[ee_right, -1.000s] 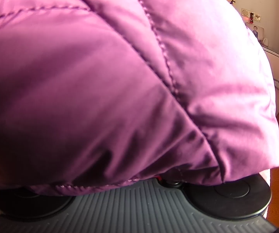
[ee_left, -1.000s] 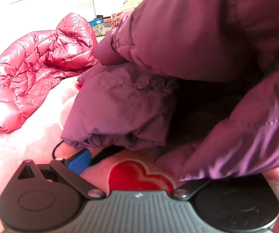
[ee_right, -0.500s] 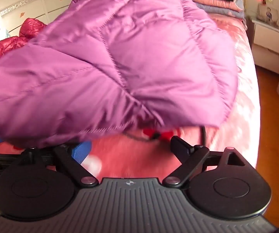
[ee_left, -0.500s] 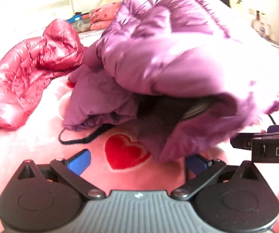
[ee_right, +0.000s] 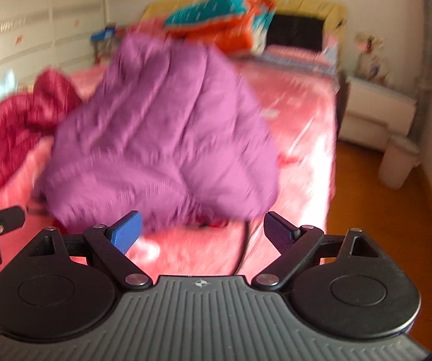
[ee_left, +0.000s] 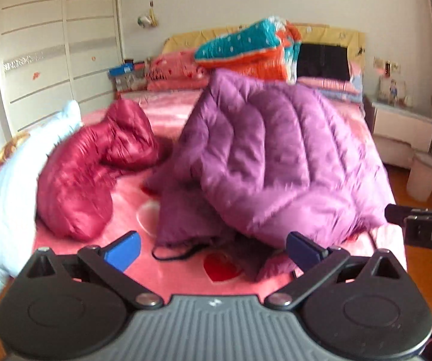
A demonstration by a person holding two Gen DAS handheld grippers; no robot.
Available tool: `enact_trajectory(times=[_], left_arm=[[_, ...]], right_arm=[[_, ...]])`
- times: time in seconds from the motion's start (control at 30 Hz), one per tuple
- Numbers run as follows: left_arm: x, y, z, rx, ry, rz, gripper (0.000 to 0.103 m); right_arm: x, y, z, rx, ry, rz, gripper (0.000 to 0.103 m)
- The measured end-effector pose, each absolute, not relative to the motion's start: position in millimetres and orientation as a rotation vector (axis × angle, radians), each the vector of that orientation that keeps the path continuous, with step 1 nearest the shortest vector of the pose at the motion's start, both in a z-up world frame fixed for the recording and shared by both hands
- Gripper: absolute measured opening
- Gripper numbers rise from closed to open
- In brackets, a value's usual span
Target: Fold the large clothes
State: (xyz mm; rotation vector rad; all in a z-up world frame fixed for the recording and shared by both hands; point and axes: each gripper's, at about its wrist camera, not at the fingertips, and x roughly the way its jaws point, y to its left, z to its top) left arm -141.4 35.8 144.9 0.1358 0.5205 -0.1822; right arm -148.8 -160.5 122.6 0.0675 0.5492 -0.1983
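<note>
Bedding (ee_left: 167,273) in pink lay bare between the grippers and the purple jacket (ee_left: 270,162), which sat heaped mid-bed near the foot edge. Just left of it lay a crimson jacket (ee_left: 95,174), with a pale blue garment (ee_left: 14,198) at the bed's left edge. Wooden floor (ee_right: 375,210) ran along the right side, where a white bin (ee_right: 399,162) stood, its contents hidden. Left gripper (ee_left: 212,248) and right gripper (ee_right: 202,228) both gaped wide, holding nothing

We see bright, soft daylight; motion blur smears the purple jacket (ee_right: 161,132), worse in the right view; fisheye bends the edges.
</note>
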Motion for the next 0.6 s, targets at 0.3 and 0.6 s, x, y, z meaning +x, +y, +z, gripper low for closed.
enact_trajectory(times=[0.3, 0.6], left_arm=[[-163, 48, 197, 0.128, 0.441, -0.202, 0.102], [-181, 61, 218, 0.118, 0.390, -0.196, 0.102]], right_arm=[[-191, -148, 176, 0.017, 0.379, -0.231, 0.103], [-200, -130, 196, -0.008, 0.312, -0.247, 0.103]])
